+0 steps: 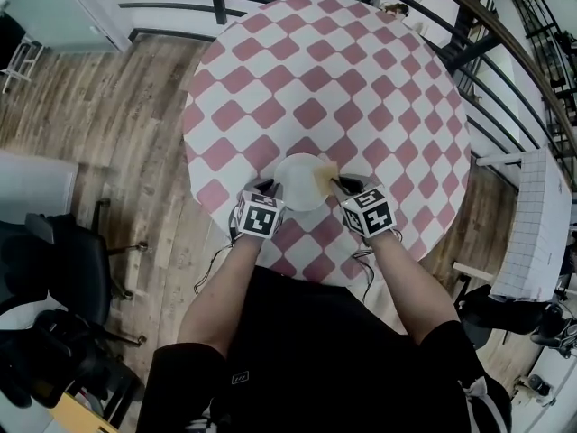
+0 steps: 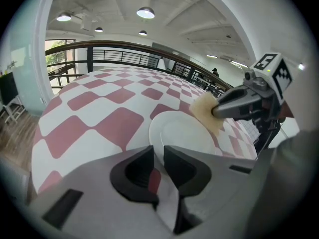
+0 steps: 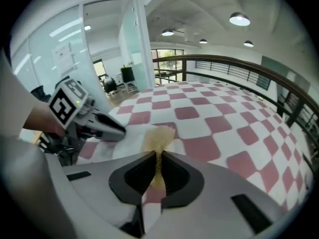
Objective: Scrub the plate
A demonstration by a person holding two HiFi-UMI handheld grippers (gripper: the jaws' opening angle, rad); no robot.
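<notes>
Near the front edge of a round table (image 1: 315,61) covered in a red-and-white checked cloth lay a white plate (image 1: 302,183), flat on the cloth. At its left side the left gripper (image 2: 158,156) had its jaws drawn almost together, with only a thin slit between them, and the plate's rim ran into that slit, so it appeared to pinch the rim. On the opposite side the right gripper (image 3: 156,158) was clamped on a tan sponge (image 3: 158,137), squeezed thin between the jaws. The free end of the sponge fanned out past the tips and rested on the plate's right rim. Both forearms reached in from the person's dark shirt. Beyond the table ran a black railing (image 1: 180,8) above a wooden floor (image 1: 108,97).
</notes>
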